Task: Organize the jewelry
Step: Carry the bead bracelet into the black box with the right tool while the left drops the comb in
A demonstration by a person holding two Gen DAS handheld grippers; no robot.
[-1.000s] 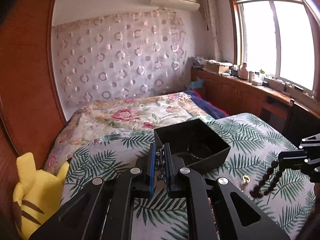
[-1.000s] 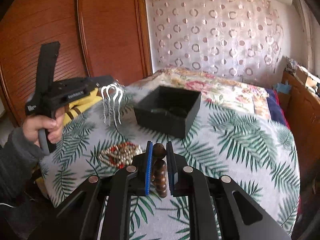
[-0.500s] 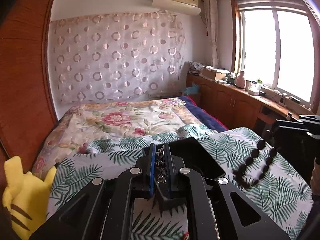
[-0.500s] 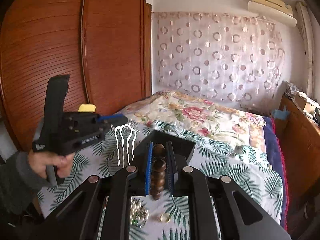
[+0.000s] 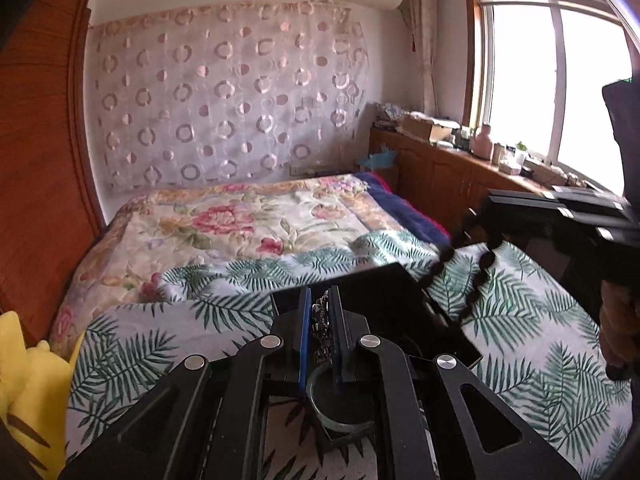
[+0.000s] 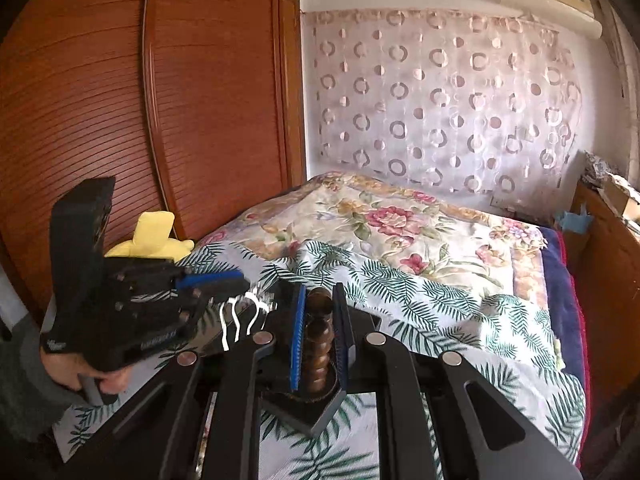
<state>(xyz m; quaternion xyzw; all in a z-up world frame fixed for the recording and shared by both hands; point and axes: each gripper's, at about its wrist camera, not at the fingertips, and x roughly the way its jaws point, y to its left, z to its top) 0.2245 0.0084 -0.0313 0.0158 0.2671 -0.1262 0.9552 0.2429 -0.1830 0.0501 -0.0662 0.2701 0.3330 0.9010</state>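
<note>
My left gripper is shut on a silver hair comb, whose wavy prongs hang down in the right wrist view. It hovers above the open black box, which holds a clear bangle. My right gripper is shut on a brown wooden bead bracelet, just above the box corner. In the left wrist view the bracelet dangles from the right gripper beside the box's right edge.
The box sits on a palm-leaf cloth over a bed with a floral quilt. A yellow plush toy lies at the left. A wooden wardrobe stands left, wooden cabinets under the window right.
Both grippers have moved forward and over the black box, carrying the comb and the bead bracelet. The loose jewelry on the cloth has dropped out of view beneath them.
</note>
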